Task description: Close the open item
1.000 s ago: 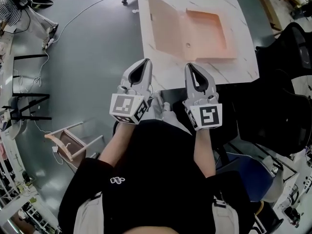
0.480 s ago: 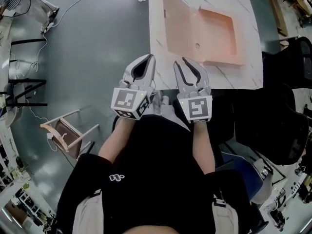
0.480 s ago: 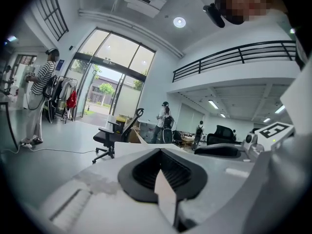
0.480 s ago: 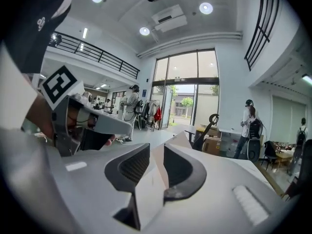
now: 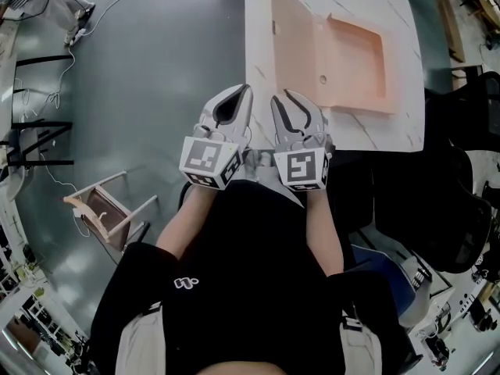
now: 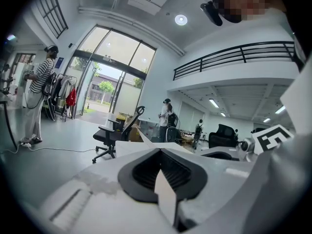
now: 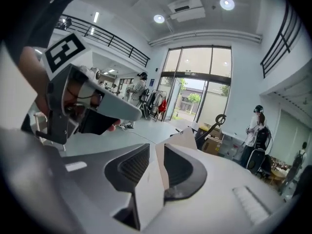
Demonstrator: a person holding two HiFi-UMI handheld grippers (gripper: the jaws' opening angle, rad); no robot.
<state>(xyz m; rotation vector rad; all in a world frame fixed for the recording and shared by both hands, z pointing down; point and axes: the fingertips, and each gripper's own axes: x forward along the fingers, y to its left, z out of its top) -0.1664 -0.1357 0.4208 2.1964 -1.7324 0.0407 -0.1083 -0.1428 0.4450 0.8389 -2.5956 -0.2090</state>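
An open pale pink box (image 5: 355,49) lies on the white marble table (image 5: 402,127), its lid (image 5: 293,41) folded out flat to the left. Both grippers hover side by side short of the table's near edge, apart from the box. In the head view my left gripper (image 5: 244,89) is shut and holds nothing; its tips (image 6: 160,150) meet in the left gripper view. My right gripper (image 5: 283,96) is open, its jaws have just been opening, and nothing sits between them. A clear gap between its jaws (image 7: 157,147) shows in the right gripper view.
A small wooden stool (image 5: 109,213) lies on the grey floor to the left, with cables (image 5: 55,186) near it. Black office chairs (image 5: 461,170) crowd the table's right side. Several people stand far off in the hall, one in a striped shirt (image 6: 38,91).
The right gripper's jaws have gone from shut to open. It has shifted left, closer to the left gripper. Both grippers have come a little nearer the table's edge.
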